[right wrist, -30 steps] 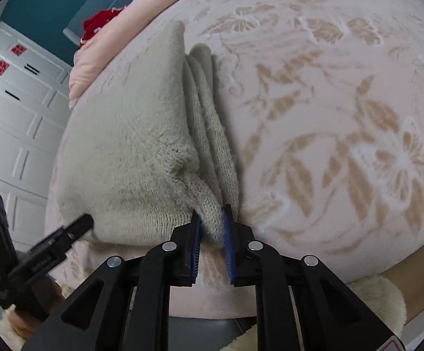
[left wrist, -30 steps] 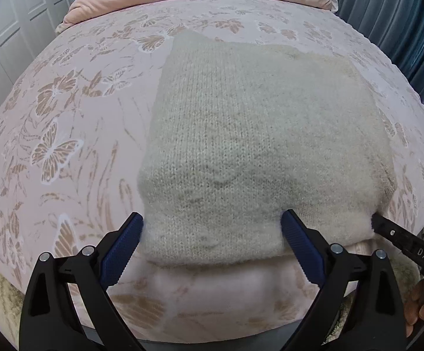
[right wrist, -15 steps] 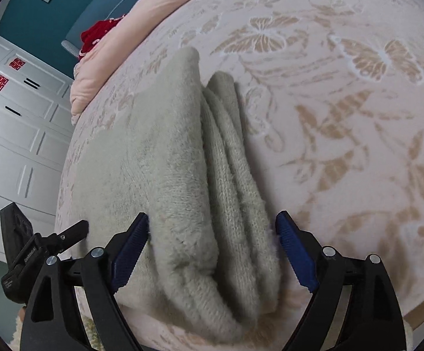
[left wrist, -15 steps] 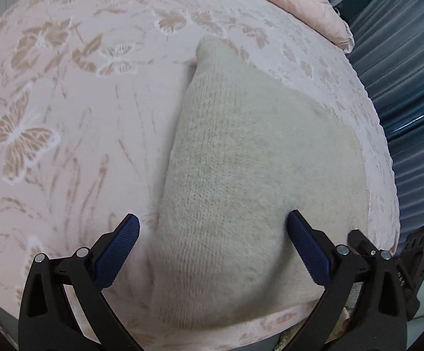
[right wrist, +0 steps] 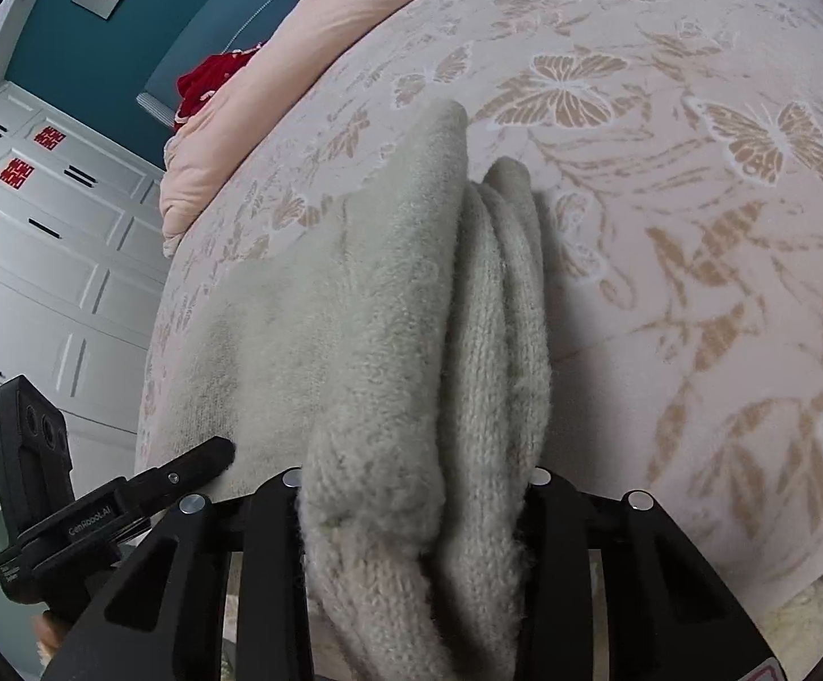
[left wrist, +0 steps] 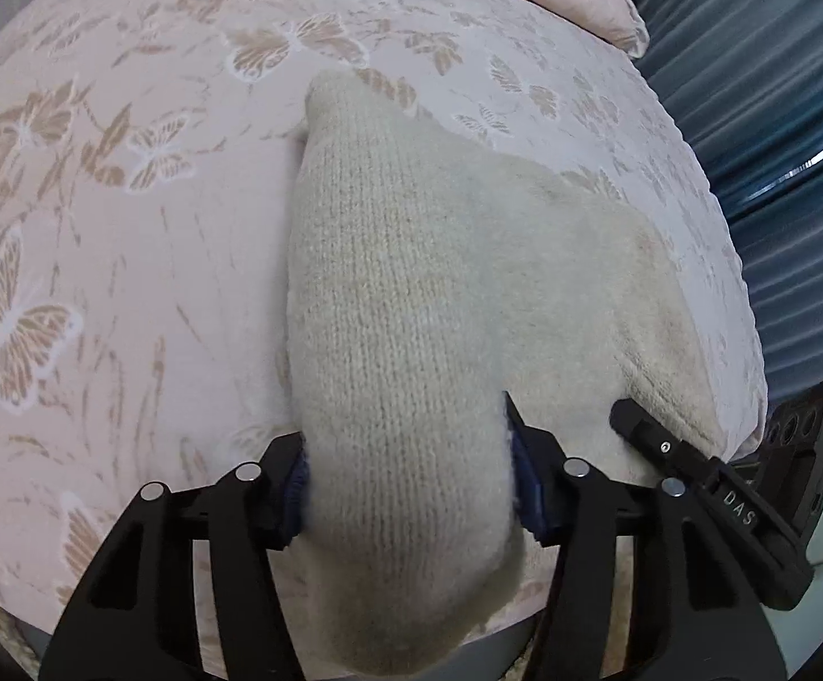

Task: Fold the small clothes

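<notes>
A folded cream knitted sweater (left wrist: 439, 295) lies on the pink butterfly-print bed cover (left wrist: 99, 227). My left gripper (left wrist: 405, 482) is shut on the sweater's near left edge, with the thick fold bunched between its blue pads. My right gripper (right wrist: 411, 499) is shut on the near right edge of the sweater (right wrist: 388, 329), where several stacked layers show. The right gripper's tip shows in the left wrist view (left wrist: 655, 442), and the left gripper's tip in the right wrist view (right wrist: 184, 471).
A pink duvet (right wrist: 309, 57) is heaped at the head of the bed, with a red item (right wrist: 207, 79) beside it. White wardrobe doors (right wrist: 42, 261) stand on one side and blue curtains (left wrist: 780, 113) on the other. The bed's edge runs just below both grippers.
Both grippers went from wide open around the sweater's near edge to shut on it. A second ago the right gripper was pinching a corner, then opened.
</notes>
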### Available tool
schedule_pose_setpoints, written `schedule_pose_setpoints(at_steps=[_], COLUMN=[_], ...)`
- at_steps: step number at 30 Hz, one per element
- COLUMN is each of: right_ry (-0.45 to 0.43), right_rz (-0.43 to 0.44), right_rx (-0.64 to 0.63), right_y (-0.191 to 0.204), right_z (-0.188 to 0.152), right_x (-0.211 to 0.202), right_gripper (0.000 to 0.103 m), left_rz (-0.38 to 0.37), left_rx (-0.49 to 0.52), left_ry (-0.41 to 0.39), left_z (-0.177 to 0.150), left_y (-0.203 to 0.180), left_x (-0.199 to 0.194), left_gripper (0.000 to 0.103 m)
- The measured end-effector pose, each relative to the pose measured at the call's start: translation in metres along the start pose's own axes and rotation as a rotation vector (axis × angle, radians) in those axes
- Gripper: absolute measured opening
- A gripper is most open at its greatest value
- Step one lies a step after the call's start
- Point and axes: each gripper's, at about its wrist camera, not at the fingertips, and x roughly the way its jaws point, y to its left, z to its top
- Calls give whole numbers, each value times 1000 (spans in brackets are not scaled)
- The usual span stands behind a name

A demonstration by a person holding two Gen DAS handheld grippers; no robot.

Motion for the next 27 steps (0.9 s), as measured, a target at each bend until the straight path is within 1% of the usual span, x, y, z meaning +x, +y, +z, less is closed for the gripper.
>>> schedule_pose_setpoints(at_steps=[3,9,11,15,18,23,27], right_ry=[-22,-52,-55,-83,-122,-208,-296], right_rz=[16,57,63,72,97,162,217], right_rx=[5,33,26,-5,-32,-111,-202], right_y=[10,18,24,40,55,97,141], right_z=[-14,-51,-61,-74,-76,-72,-64], right_x=[-27,-72,-81,-101,-118,-151,-181], right_gripper=[33,33,33,33,33,33,33], left_rz=[22,9,19,47,36,5,-19], left_rx=[63,99,120,158,163,171,183], left_ry=[-20,-32,-36,-65,-86,-171,-283], left_z=[-5,-25,-34,-50,-57,-59,-55], left_y=[-13,-18,-21,-27,-26,-22,-20], left_x=[-28,-75,-86,-107,-125,-173,-224], left_gripper=[51,51,51,50,50,50,49])
